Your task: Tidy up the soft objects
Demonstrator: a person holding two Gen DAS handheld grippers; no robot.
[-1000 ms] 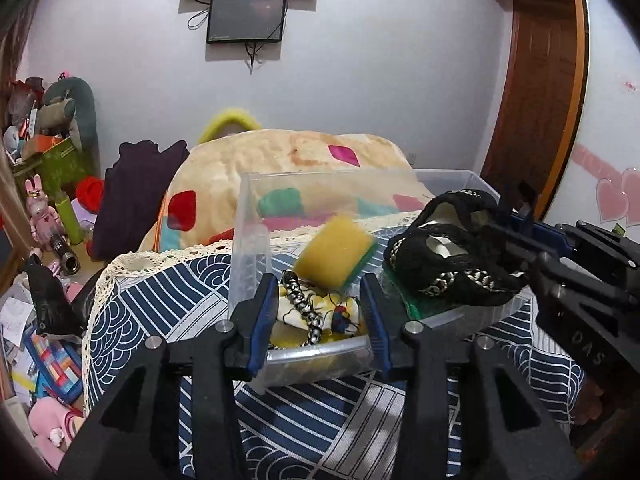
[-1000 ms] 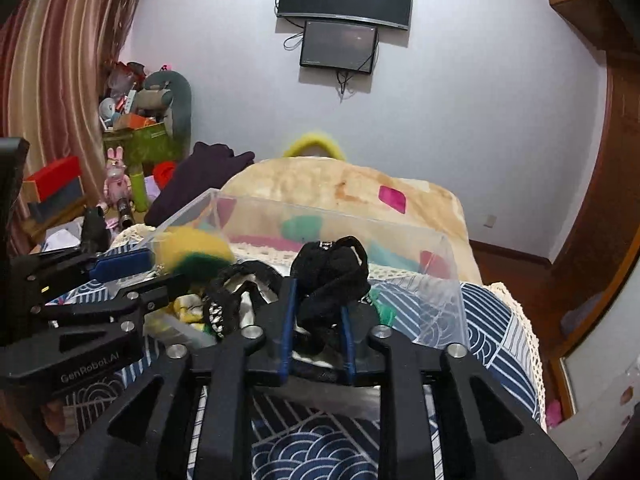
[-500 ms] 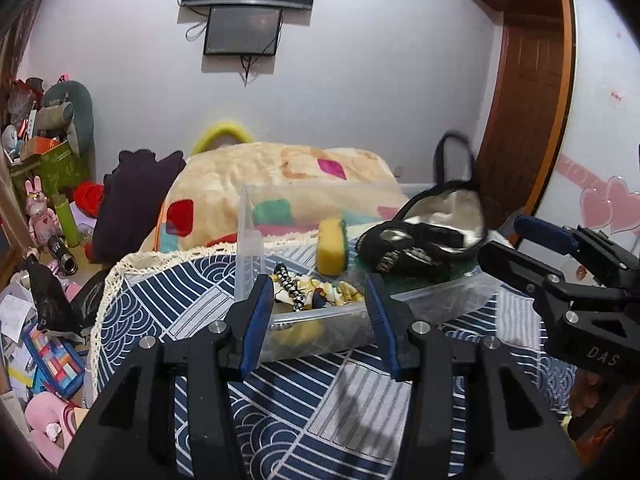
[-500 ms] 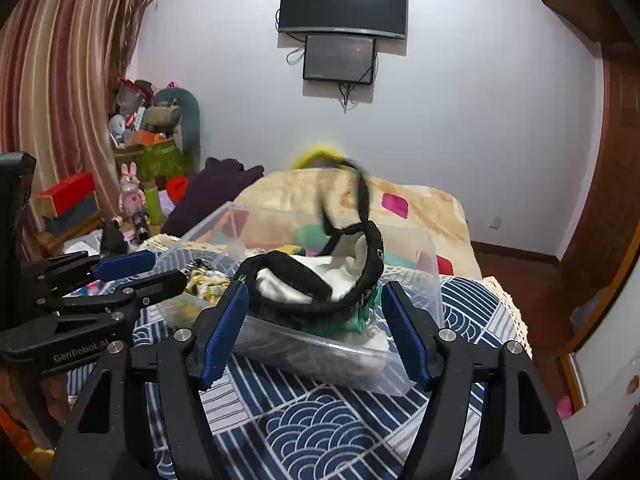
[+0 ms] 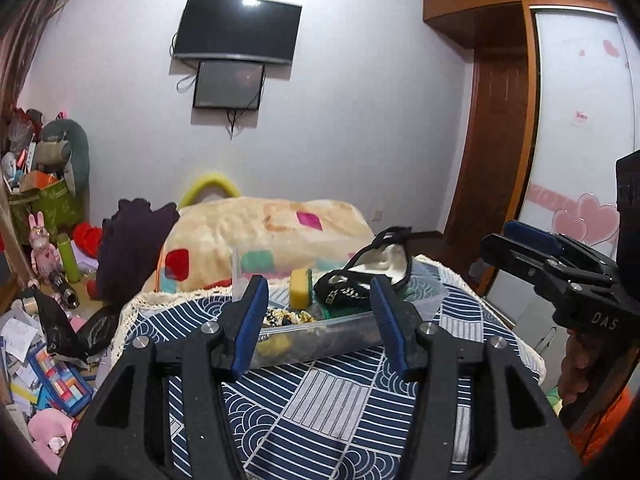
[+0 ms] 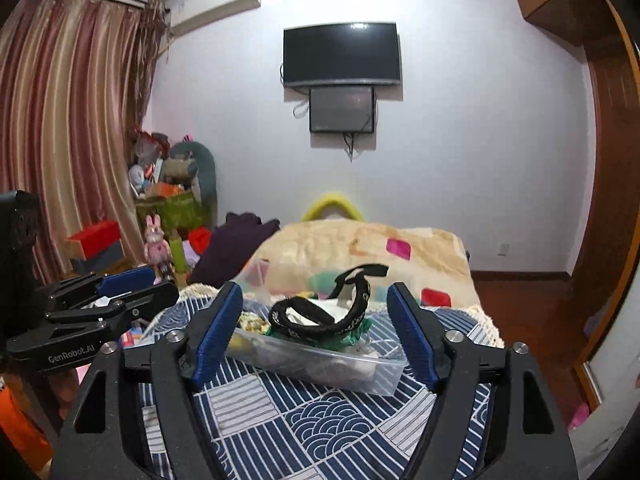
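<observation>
A clear plastic bin (image 5: 320,330) (image 6: 320,364) sits on the blue patterned tablecloth (image 5: 328,408). A black and white strappy fabric piece (image 5: 368,276) (image 6: 324,316) lies on top of its contents. A yellow sponge (image 5: 301,283) stands upright in the bin beside a patterned cloth (image 5: 280,316). My left gripper (image 5: 318,326) is open and empty, back from the bin's near wall. My right gripper (image 6: 314,334) is open and empty, also back from the bin. Each gripper shows at the edge of the other's view.
A blanket-covered mound (image 5: 260,240) and a dark purple garment (image 5: 132,248) lie behind the table. Toys and clutter (image 5: 40,280) fill the floor at left. A wooden door (image 5: 492,140) and wardrobe stand at right. The lace table edge (image 6: 484,320) is near the bin.
My right gripper opened and let go of the black fabric piece, which now lies on the bin. Both grippers have pulled back and up from the bin.
</observation>
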